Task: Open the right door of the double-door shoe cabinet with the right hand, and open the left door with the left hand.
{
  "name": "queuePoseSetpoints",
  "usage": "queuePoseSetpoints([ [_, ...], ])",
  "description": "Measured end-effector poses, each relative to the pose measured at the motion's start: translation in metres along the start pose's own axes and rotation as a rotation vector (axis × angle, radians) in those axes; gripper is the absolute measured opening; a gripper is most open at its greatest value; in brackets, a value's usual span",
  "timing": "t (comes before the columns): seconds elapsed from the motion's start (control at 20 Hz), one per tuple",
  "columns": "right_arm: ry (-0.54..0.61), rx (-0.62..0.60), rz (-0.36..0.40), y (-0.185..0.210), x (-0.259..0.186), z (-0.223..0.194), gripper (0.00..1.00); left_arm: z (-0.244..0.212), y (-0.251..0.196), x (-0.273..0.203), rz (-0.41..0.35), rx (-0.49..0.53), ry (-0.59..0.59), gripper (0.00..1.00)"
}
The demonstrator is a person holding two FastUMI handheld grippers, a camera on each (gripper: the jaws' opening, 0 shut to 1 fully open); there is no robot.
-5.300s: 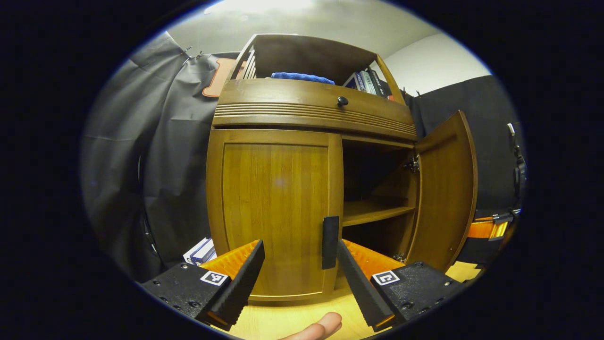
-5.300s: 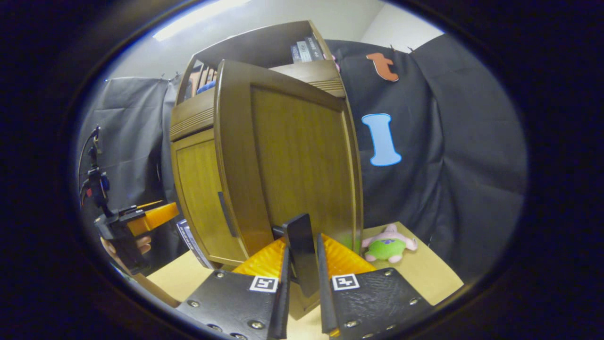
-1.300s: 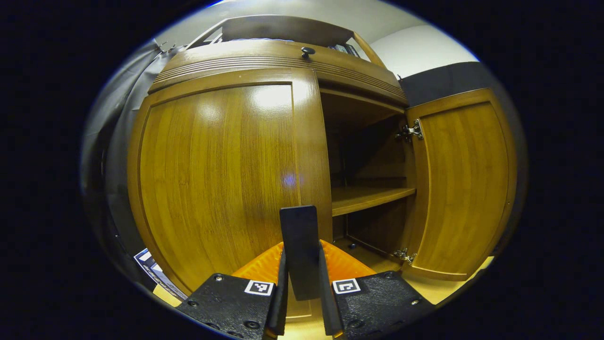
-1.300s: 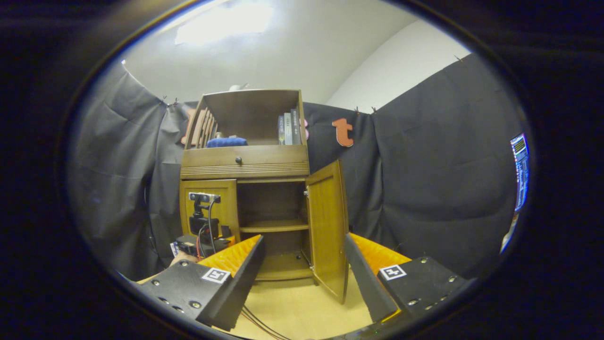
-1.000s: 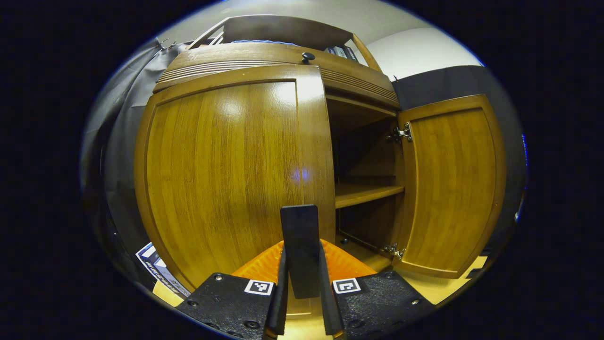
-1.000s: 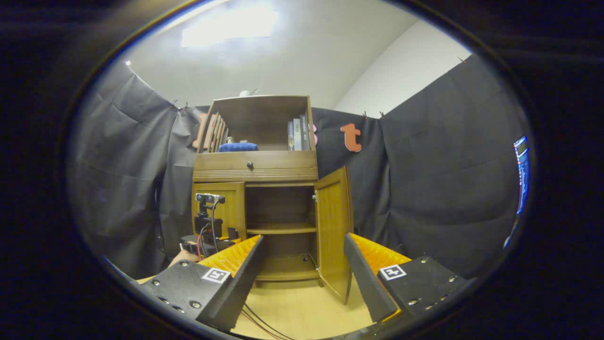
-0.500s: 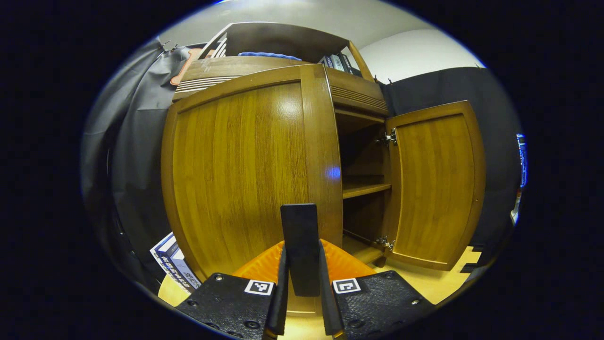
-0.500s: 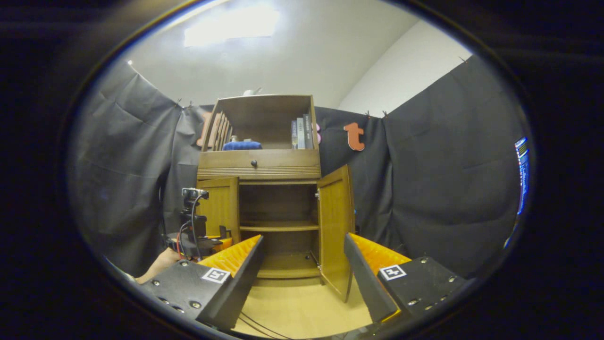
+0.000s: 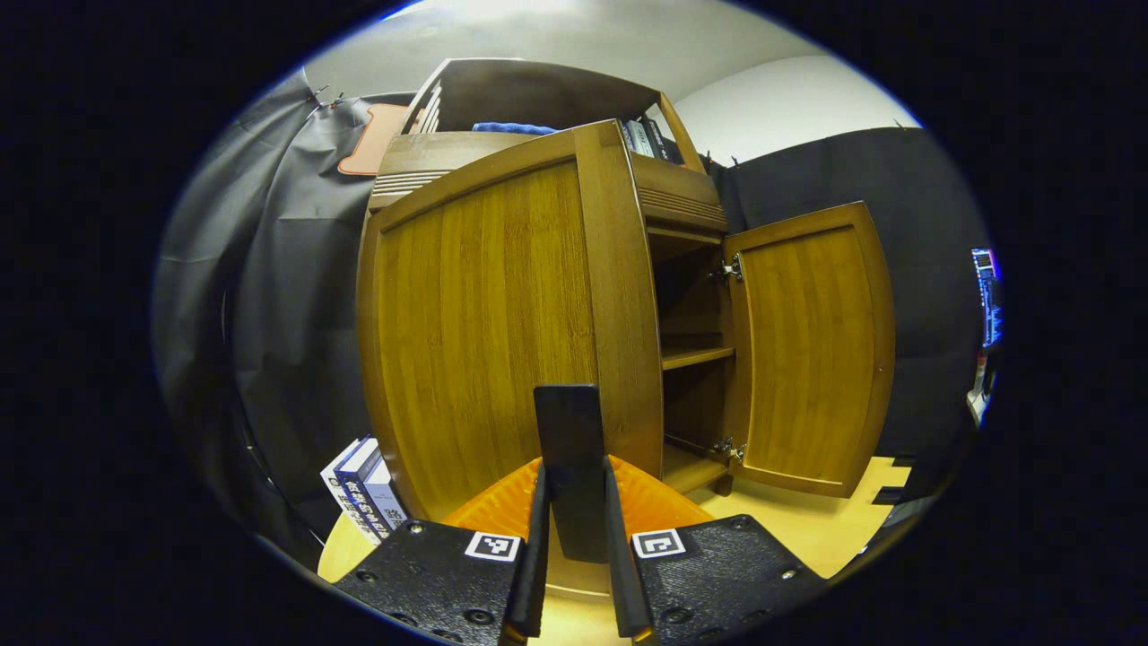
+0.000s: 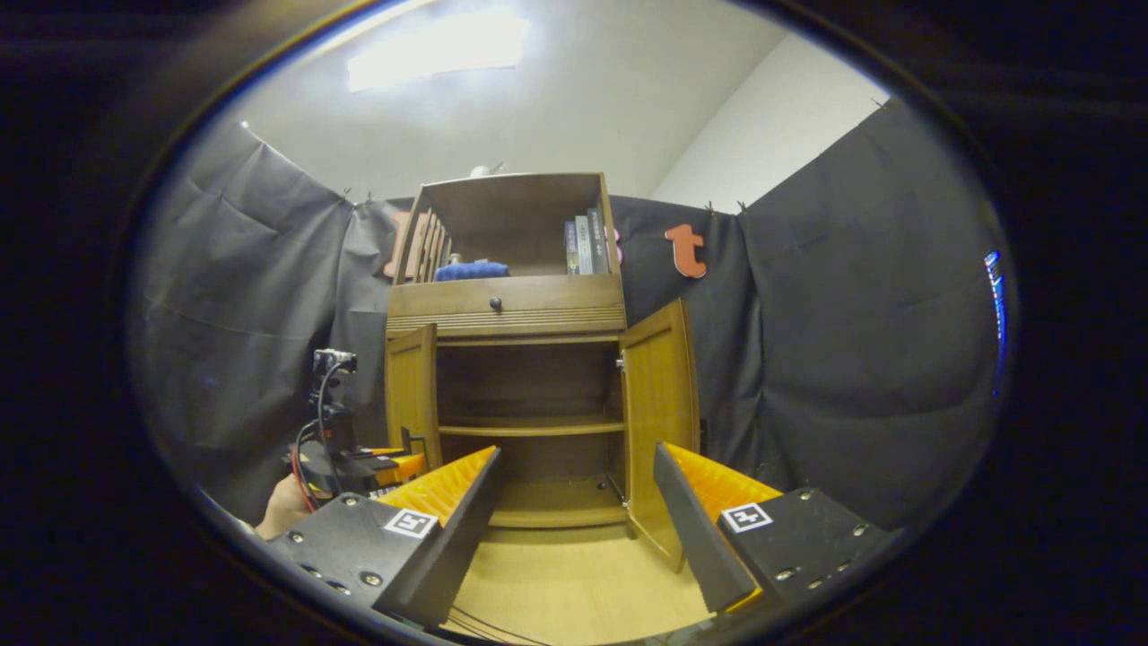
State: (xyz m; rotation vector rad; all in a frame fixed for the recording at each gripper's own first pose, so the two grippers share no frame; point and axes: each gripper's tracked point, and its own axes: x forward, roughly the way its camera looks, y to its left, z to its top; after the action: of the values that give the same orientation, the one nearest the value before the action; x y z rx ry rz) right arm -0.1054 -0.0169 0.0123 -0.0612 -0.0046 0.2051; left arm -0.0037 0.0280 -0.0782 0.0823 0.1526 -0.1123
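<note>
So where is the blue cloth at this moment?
In the right gripper view the blue cloth lies on the cabinet's open top shelf, left of the upright books, above the drawer knob.

Shoe cabinet point(image 10: 507, 309) stands on table point(image 10: 574, 583), against booth wall. Left door point(image 9: 489, 314) swung out from cabinet front, right door point(image 9: 812, 345) swung out opposite; 1 shelf point(image 10: 529, 428) between them inside. Drawer point(image 10: 507, 307) sits above doors, open top compartment above drawer — folded cloth point(image 10: 471, 269) at its left, books point(image 10: 585, 244) upright at its right. Left gripper point(image 9: 574, 547) clamps left door's handle point(image 9: 569, 467). More books point(image 9: 363, 489) lean at cabinet's left foot. Right gripper point(image 10: 574, 529) hangs well before cabinet, jaws apart, facing gap between doors.
</note>
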Motion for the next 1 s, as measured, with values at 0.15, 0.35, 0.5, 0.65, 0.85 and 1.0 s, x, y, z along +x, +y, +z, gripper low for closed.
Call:
queuePoseSetpoints([
  [0.15, 0.004, 0.0, 0.007, 0.002, 0.001, -0.002, 0.95, -0.001, 0.005, -0.009, 0.002, -0.005, 0.006, 0.31],
  [0.35, 0.02, -0.011, 0.018, 0.006, 0.005, -0.008, 0.95, -0.002, 0.012, -0.021, 0.022, 0.005, 0.001, 0.33],
  [0.5, 0.022, -0.019, 0.025, 0.01, 0.005, -0.01, 0.95, -0.003, 0.021, -0.033, 0.035, 0.003, 0.013, 0.31],
  [0.65, 0.009, -0.022, 0.034, 0.015, -0.004, -0.007, 0.99, -0.003, 0.027, -0.043, 0.038, -0.012, 0.017, 0.32],
  [0.85, 0.003, -0.01, 0.034, 0.016, -0.001, -0.008, 0.96, -0.004, 0.038, -0.054, 0.055, 0.004, 0.015, 0.3],
  [1.0, 0.011, -0.009, 0.035, 0.017, 0.0, -0.012, 0.99, -0.005, 0.041, -0.058, 0.06, -0.002, 0.015, 0.31],
])
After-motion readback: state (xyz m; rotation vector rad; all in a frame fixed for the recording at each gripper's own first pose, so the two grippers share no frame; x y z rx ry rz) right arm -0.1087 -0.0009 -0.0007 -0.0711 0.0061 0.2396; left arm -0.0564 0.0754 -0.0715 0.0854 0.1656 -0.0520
